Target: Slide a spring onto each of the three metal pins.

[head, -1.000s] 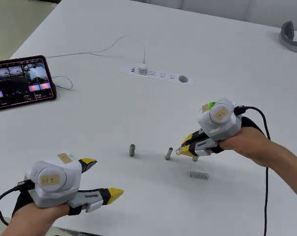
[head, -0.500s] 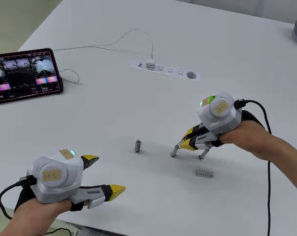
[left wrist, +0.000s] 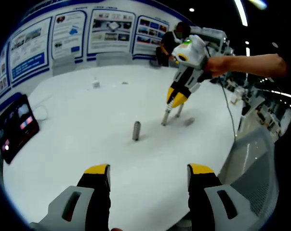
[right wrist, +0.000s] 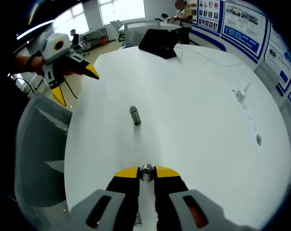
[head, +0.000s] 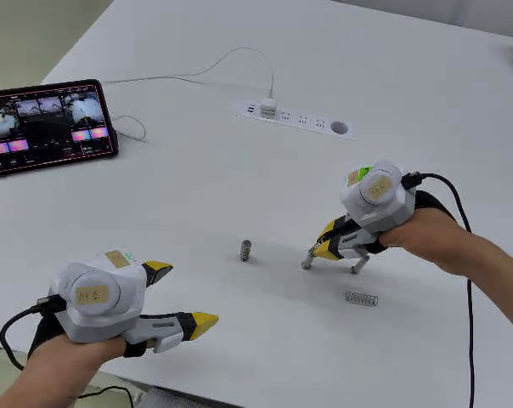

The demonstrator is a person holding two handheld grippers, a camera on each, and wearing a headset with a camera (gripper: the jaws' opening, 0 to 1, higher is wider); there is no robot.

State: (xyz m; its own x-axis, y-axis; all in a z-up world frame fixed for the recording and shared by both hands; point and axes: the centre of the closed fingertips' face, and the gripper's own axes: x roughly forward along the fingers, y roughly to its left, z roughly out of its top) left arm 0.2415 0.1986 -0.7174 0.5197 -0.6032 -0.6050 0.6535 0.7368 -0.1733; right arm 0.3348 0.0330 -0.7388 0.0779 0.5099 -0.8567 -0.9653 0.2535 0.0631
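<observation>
Steel spring (right wrist: 146, 172) pinched in the right hand-held gripper (head: 319, 252) meets the pin (head: 307, 263) at its tips, probably needing a straight downward push; left hand-held gripper (left wrist: 144, 169) gapes empty.

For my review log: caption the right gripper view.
Right hand-held gripper shut on a spring, facing a spring-covered pin.

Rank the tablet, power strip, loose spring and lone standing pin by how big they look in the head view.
1. tablet
2. power strip
3. loose spring and lone standing pin: both tiny and look alike, so I won't rank them.
</observation>
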